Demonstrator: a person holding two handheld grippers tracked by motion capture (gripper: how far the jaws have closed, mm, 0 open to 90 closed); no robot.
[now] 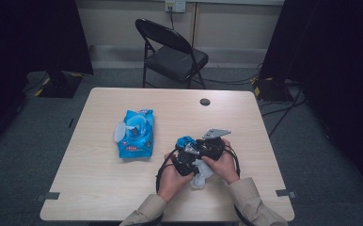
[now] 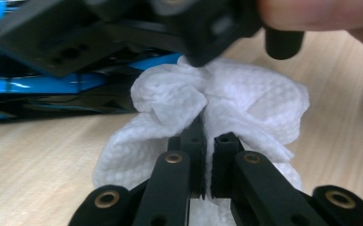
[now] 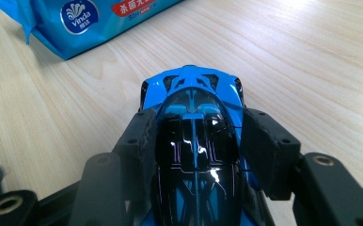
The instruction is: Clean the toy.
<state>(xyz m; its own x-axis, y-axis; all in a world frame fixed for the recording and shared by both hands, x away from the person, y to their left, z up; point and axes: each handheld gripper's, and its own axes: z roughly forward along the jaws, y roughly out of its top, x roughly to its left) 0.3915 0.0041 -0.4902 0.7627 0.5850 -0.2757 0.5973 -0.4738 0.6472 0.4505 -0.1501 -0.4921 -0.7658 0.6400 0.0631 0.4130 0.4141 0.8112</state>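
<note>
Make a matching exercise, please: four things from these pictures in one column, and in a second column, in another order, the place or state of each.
1. toy car
2. white wipe
3. wipes pack
4. folding chair

a. stands on the floor beyond the table
b. pinched between the left gripper jaws
c. clamped between the right gripper jaws
d. lies on the table, lid open, left of both hands

Pairs: 1-c, 2-b, 3-d, 4-a
</note>
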